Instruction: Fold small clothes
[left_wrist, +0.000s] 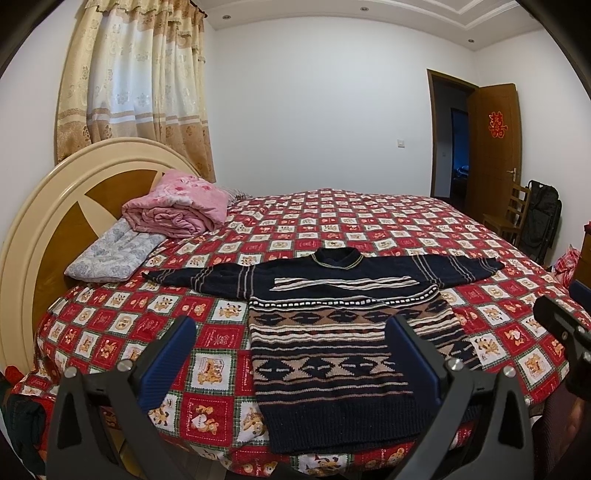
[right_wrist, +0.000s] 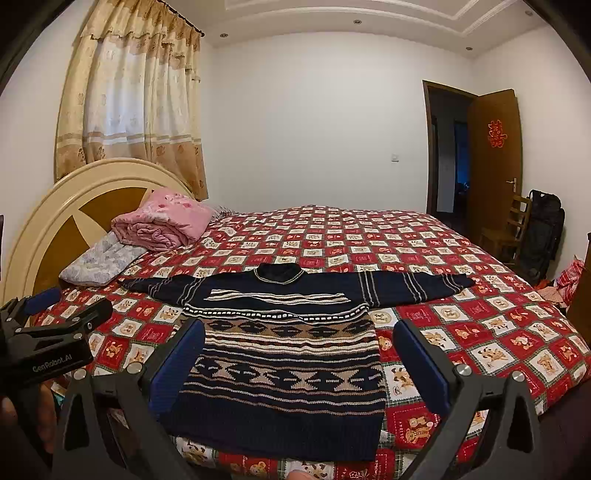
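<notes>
sweater (right_wrist: 280, 354) flat, collar pointing away

Navy-and-tan patterned sweater (left_wrist: 332, 332); red-checked bedspread (left_wrist: 369, 221)

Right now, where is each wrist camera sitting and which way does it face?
Left wrist: at the bed's near edge, facing the far wall; left gripper open over the sweater's hem, right gripper at the right edge.
Right wrist: beside it, same heading; right gripper open, straddling the sweater's lower body, left gripper at the left edge.
Shared: the spread sweater, checked bedspread, pink quilt, headboard, open door.
</notes>
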